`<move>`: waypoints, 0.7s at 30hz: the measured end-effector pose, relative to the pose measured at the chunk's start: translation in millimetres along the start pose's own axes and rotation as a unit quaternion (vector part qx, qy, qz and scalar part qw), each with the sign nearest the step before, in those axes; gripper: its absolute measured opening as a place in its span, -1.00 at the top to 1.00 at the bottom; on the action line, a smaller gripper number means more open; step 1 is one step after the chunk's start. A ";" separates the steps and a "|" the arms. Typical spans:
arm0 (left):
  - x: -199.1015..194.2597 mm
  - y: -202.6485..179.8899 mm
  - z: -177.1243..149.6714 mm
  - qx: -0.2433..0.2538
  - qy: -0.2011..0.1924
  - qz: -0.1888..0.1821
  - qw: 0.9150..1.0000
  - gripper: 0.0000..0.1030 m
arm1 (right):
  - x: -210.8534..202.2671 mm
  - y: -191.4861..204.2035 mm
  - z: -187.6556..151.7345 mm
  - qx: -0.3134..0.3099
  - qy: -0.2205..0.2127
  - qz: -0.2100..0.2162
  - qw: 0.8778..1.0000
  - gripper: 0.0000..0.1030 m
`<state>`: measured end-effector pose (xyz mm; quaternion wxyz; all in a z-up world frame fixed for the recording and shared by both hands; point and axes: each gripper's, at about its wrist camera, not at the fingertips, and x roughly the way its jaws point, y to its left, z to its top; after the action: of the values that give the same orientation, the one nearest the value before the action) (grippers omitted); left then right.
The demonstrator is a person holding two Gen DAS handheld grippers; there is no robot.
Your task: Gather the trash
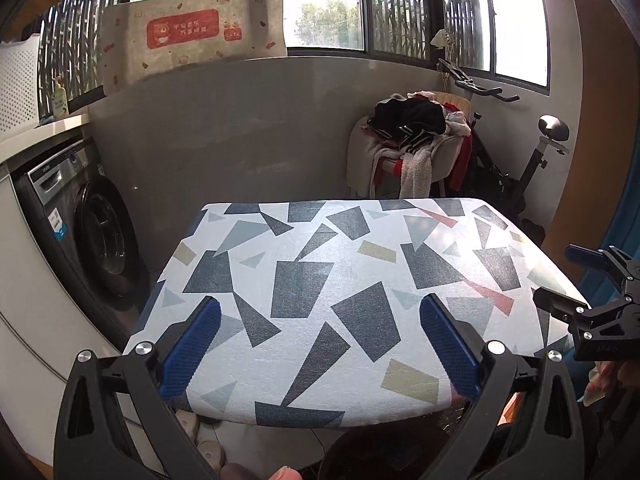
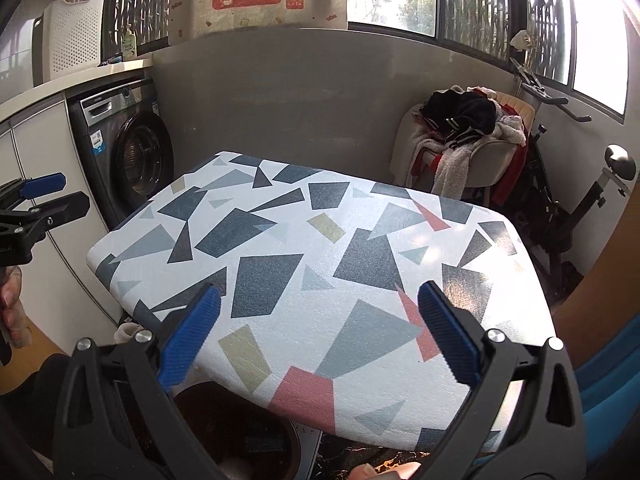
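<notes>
A table (image 1: pixel 304 280) covered in a white cloth with grey, blue, yellow and pink shapes fills both views, and I see no trash on its top. My left gripper (image 1: pixel 320 304) hovers open over the table's near edge with nothing between its blue pads. My right gripper (image 2: pixel 320 292) is also open and empty above the table (image 2: pixel 320 248). A dark round bin (image 2: pixel 240 432) stands on the floor under the near edge, also visible as the bin (image 1: pixel 380 452) in the left wrist view. Each camera catches the other gripper at its side: the right gripper (image 1: pixel 560 276) and the left gripper (image 2: pixel 76 192).
A washing machine (image 1: pixel 100 232) sits under a counter to the left. A chair piled with clothes (image 1: pixel 408 140) and an exercise bike (image 1: pixel 520 168) stand behind the table on the right. Slippers (image 1: pixel 200 436) lie on the floor by the table's near left corner.
</notes>
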<state>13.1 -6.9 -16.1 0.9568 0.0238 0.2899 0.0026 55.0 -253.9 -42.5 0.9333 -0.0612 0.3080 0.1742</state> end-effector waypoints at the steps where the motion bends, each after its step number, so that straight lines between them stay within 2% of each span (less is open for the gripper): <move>1: -0.9 -0.2 2.4 -0.002 0.000 0.000 1.000 -0.89 | -2.0 -1.1 2.3 0.001 -0.002 -0.001 1.000 -0.89; 21: -7.6 -1.4 5.7 0.000 -0.006 0.008 1.000 -0.89 | -15.3 0.8 8.2 0.005 -0.011 0.001 1.000 -0.89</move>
<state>9.9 -8.7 -7.2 0.9583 0.0264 0.2843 0.0099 47.7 -255.8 -26.8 0.9368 -0.0543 0.2982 0.1746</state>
